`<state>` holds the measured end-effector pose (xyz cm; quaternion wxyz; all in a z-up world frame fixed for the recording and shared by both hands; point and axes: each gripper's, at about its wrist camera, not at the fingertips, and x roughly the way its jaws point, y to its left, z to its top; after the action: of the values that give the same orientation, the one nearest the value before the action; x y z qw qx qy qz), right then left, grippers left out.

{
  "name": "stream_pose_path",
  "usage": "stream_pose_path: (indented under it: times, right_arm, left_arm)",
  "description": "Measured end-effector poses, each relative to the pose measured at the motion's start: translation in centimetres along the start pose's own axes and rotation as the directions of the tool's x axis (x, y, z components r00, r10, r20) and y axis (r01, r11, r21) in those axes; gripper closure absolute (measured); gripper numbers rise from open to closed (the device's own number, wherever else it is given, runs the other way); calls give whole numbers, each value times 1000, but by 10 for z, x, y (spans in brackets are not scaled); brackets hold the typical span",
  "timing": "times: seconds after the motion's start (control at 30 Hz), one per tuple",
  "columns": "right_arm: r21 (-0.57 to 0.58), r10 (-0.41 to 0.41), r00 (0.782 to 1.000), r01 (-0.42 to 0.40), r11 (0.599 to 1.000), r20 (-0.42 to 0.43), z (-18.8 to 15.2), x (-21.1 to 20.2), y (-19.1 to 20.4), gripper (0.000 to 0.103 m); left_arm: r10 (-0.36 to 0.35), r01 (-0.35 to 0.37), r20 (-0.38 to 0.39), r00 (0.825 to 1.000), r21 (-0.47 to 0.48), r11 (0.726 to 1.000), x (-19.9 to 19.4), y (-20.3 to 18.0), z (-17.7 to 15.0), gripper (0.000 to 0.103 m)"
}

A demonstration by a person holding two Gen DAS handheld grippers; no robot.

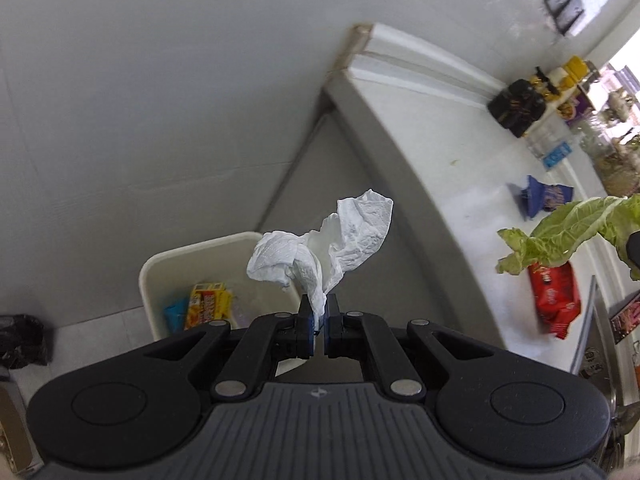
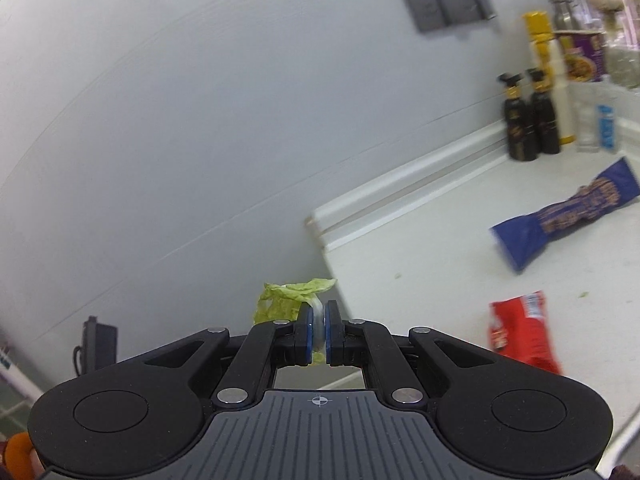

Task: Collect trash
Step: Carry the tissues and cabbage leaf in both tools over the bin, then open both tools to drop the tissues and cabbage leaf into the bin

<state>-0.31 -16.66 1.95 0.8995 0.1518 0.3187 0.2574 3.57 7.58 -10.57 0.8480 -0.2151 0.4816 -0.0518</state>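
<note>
Bin [image 1: 160,280] on floor left of counter [image 1: 460,168], seemingly beside it.

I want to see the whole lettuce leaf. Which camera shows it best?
The left wrist view: the lettuce leaf hangs spread out at the right edge. In the right wrist view the right gripper, which holds it, hides most of it; only a crumpled tip shows.

Two dark bottles [image 2: 532,120] stand beside a yellow-capped bottle [image 2: 540,36] below grey wall sockets [image 2: 444,0].

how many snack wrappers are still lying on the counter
2. A blue wrapper lies farther back on the white counter, toward the bottles; a red wrapper lies nearer the front edge. More may be hidden outside both views.
</note>
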Motion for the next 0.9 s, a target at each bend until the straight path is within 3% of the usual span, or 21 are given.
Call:
stream_pose_path:
  times: [0.23, 0.47, 0.9]
  right_arm:
    - [-66, -7, 991, -3, 998, -137, -21, 70, 20, 99]
    - [-102, -57, 962, 30, 994, -269, -54, 139, 20, 98]
    - [-198, -170, 891, 92, 976, -420, -104, 231, 8, 98]
  left_arm:
    - [47, -51, -71, 996, -49, 997, 28, 23, -7, 99]
    - [63, -71, -150, 987, -46, 996, 72, 42, -10, 99]
    - [158, -131, -225, 962, 131, 983, 129, 43, -9, 97]
